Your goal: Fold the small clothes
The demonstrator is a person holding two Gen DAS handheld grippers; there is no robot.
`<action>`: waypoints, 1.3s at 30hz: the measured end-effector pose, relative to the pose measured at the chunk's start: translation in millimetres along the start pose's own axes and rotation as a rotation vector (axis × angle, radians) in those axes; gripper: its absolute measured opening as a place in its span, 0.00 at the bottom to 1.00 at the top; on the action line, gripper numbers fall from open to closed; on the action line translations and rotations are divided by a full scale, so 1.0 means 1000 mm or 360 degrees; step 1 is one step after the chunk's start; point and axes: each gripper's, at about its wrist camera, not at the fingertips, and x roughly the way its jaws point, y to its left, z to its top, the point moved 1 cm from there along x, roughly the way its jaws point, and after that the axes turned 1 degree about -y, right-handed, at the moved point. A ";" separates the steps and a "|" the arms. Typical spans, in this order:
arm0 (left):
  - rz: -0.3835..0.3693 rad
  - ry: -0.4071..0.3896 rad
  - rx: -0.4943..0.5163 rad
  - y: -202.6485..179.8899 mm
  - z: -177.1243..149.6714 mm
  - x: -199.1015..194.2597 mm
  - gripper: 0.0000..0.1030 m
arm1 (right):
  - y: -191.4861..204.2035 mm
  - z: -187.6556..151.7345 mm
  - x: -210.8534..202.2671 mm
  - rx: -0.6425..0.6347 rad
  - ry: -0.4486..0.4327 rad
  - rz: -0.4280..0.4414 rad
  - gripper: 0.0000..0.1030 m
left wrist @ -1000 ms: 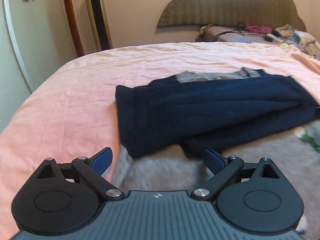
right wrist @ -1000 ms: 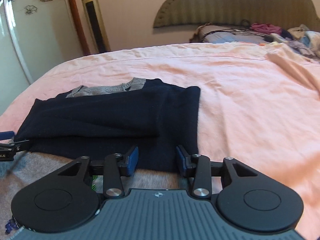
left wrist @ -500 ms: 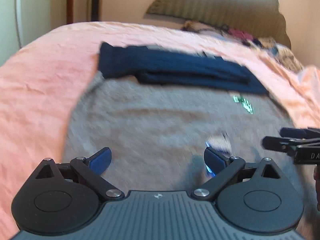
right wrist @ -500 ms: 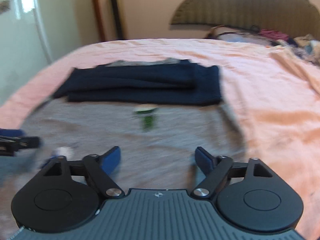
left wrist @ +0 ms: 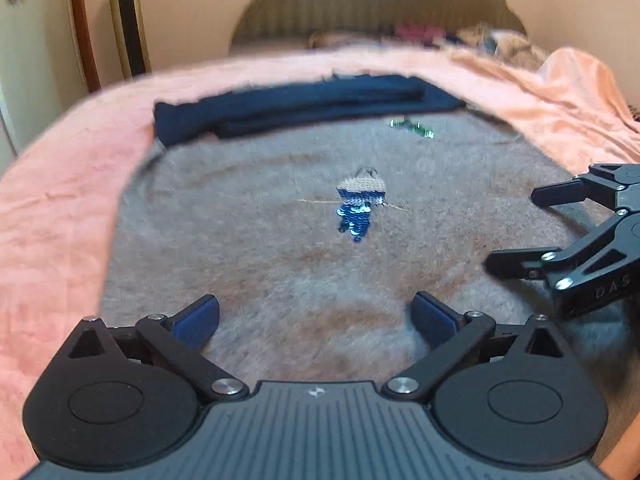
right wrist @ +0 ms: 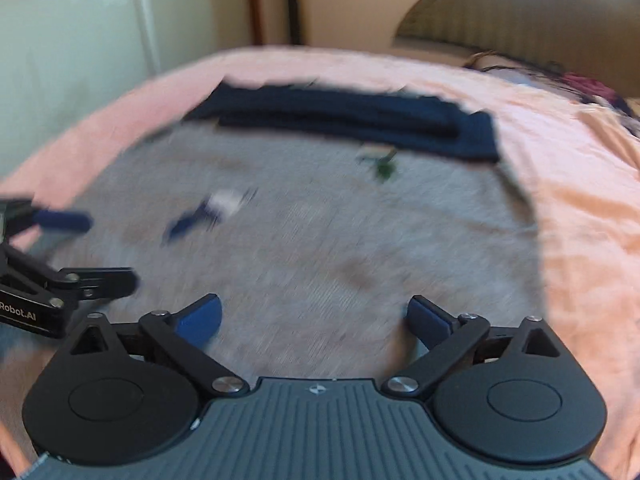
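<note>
The sleeve fold looks done: the navy sleeves (left wrist: pixel 304 100) lie doubled across the far part of the grey sweater (left wrist: pixel 280 264), which is spread flat on the bed with its sequin motif (left wrist: pixel 358 208) facing up. Both tools hover over its near part, empty. The left gripper (left wrist: pixel 316 316) has its fingers spread wide with nothing between them; the right gripper (right wrist: pixel 314 316) has its jaws opening, also with only knit below. Next, I judge, each must drop to the near hem, out of sight below the frames, pinch it at a corner and carry it toward the sleeves. The pink bedsheet (left wrist: pixel 52 208) is soft and wrinkled. Behind stand a padded headboard (left wrist: pixel 376 12), a pile that may be laundry, though blurred, and a pale wardrobe (right wrist: pixel 68 32).
</note>
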 end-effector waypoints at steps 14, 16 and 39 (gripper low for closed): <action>-0.0036 0.0005 0.0036 0.000 -0.035 -0.038 1.00 | 0.022 -0.042 -0.042 -0.0084 -0.0049 0.0013 1.00; 0.0012 0.0049 0.0010 0.014 -0.038 -0.048 1.00 | 0.003 -0.053 -0.054 -0.0021 -0.0075 0.0024 1.00; -0.0638 0.0385 -0.1310 0.118 -0.085 -0.074 0.05 | -0.107 -0.112 -0.123 0.1000 0.0260 0.0545 0.12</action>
